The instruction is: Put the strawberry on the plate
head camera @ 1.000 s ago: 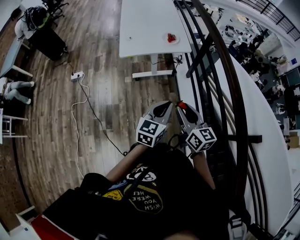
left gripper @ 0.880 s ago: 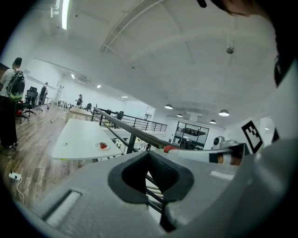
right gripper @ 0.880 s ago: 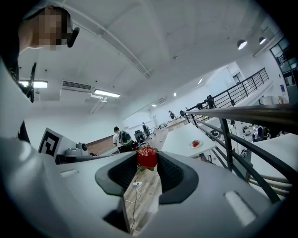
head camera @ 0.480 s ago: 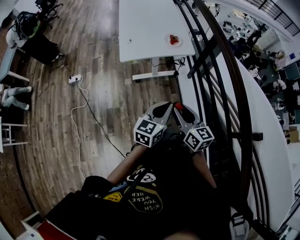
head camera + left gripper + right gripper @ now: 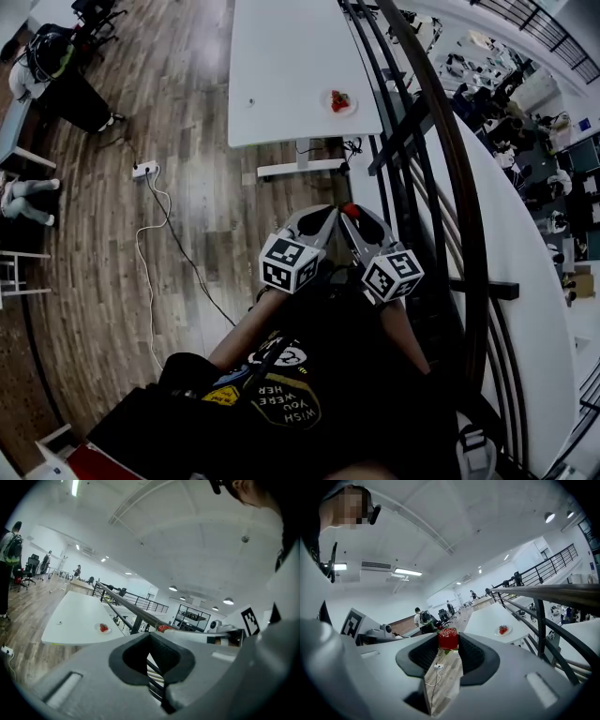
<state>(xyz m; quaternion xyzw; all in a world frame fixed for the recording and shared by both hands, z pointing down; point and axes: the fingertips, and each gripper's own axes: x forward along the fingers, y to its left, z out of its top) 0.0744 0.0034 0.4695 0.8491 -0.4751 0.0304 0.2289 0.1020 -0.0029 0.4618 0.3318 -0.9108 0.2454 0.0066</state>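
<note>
My right gripper [image 5: 350, 214] is shut on a red strawberry [image 5: 448, 638], pinched between the pad tips and held in the air over the wooden floor. That strawberry also shows in the left gripper view [image 5: 164, 628]. Close beside it on the left, my left gripper [image 5: 326, 214] has its jaws together with nothing in them. Far ahead, a small white plate [image 5: 339, 101] rests near the right edge of a long white table [image 5: 281, 56]. Red strawberries lie on the plate [image 5: 502, 630], which the left gripper view also shows [image 5: 103, 628].
A dark metal railing [image 5: 441, 169] curves along the right side, close to the right gripper. A white cable and power strip [image 5: 143, 171] lie on the wooden floor at the left. Chairs and people are at the far left edge. The table's legs [image 5: 302, 159] stand between me and the plate.
Both grippers have kept their grip and drifted slightly left and up in the head view. The table and plate have shifted a little as the person moves.
</note>
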